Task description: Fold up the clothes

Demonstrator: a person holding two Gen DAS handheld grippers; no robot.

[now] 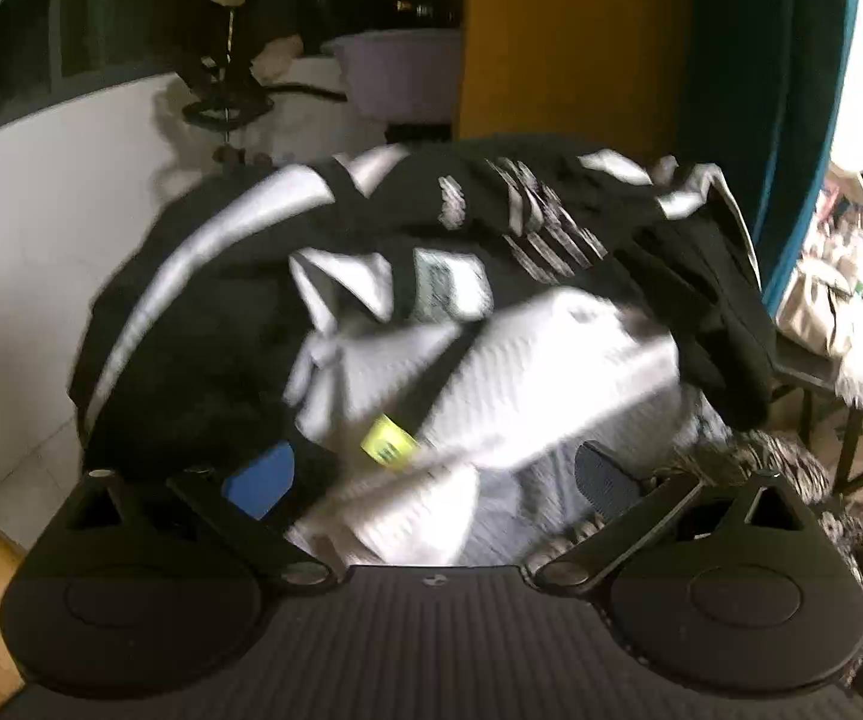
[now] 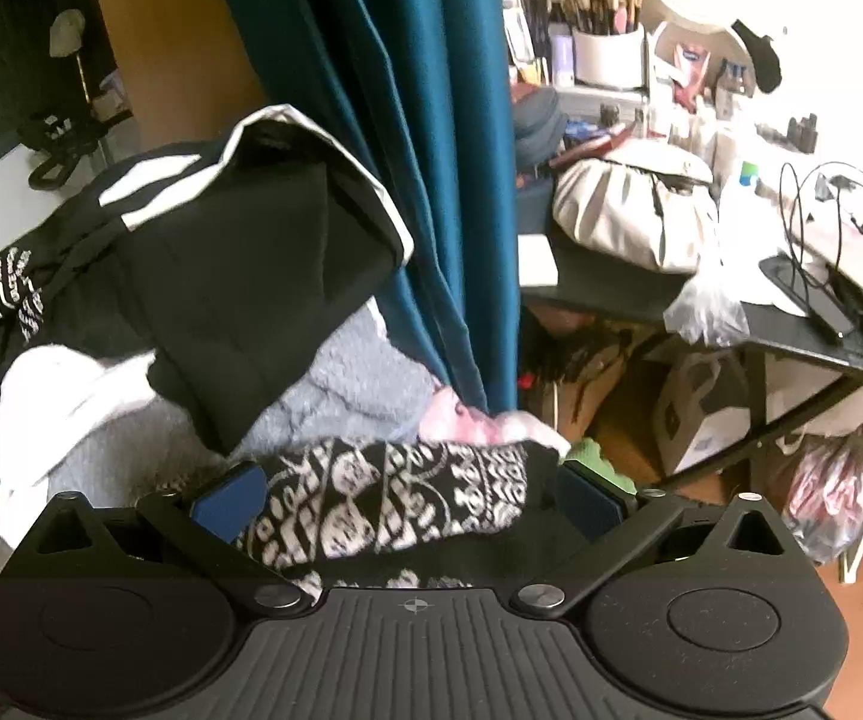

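left gripper jaws released over white garment; right gripper jaws released above patterned cloth.

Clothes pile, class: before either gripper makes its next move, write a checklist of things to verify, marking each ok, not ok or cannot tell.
1. Left gripper open: ok, fingers spread.
2. Right gripper open: ok, fingers spread.
3. One garment singled out: not ok; black striped jacket, white garment and patterned black-and-white cloth overlap.
4. Left view sharp: not ok, blurred.
5. Blue curtain clear of the pile: not ok, it hangs against it.
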